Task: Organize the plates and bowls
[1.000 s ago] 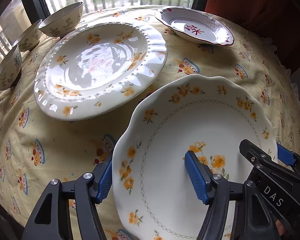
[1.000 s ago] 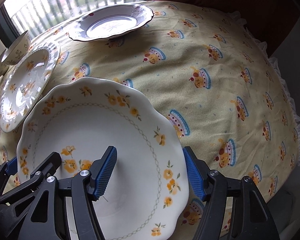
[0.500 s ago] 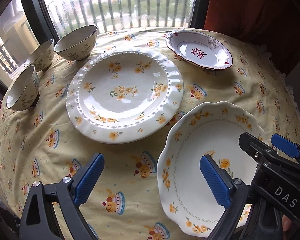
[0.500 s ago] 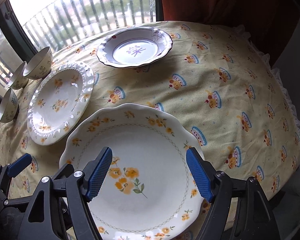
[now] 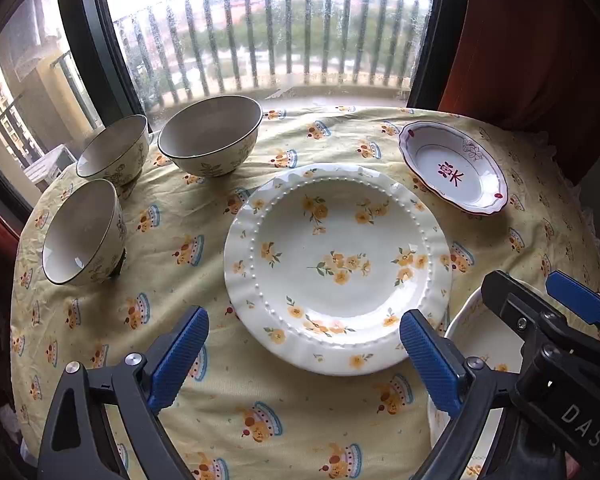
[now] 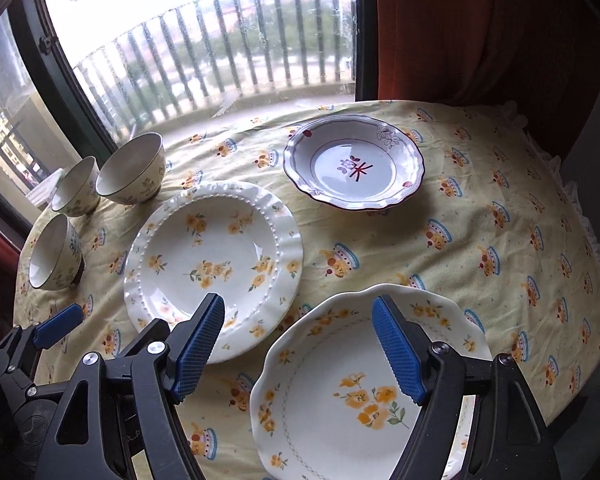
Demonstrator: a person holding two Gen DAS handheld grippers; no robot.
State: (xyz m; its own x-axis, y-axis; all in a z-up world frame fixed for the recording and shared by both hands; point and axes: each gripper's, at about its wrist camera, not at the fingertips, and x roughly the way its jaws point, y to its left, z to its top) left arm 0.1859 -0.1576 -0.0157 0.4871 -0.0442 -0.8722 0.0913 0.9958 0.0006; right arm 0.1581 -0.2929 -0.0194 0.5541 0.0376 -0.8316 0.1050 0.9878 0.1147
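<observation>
Nearest you, both tools hang above the front edge of the tabletop (image 6: 480, 216) with nothing in them: your left tool (image 5: 304, 360) is spread wide, framing the near rim of the beaded plate (image 5: 336, 264), and your right tool (image 6: 300, 354) is also wide, its right finger over the scalloped plate (image 6: 340, 400) but not visibly touching it. Take the beaded plate as your landmark. The scalloped plate lies flat just beside it, to its near right, rims close but apart; that spot reads as a staging place, since it probably belongs stacked with the beaded plate. The only legible lettering is "DAS", in white on the body of the right tool where it shows at the lower right of the left wrist view. Beyond the beaded plate to the right, well apart, sits the red-rimmed dish (image 6: 354, 164), upright, with a red character painted in its well that is too stylised for me to read. Left of the beaded plate stand three bowls, all upright and unstacked: the nearest bowl (image 5: 82, 232), the middle bowl (image 5: 112, 148), and the big bowl (image 5: 210, 134) by the window (image 5: 268, 32). Clustered like that, they look ready for nesting.
</observation>
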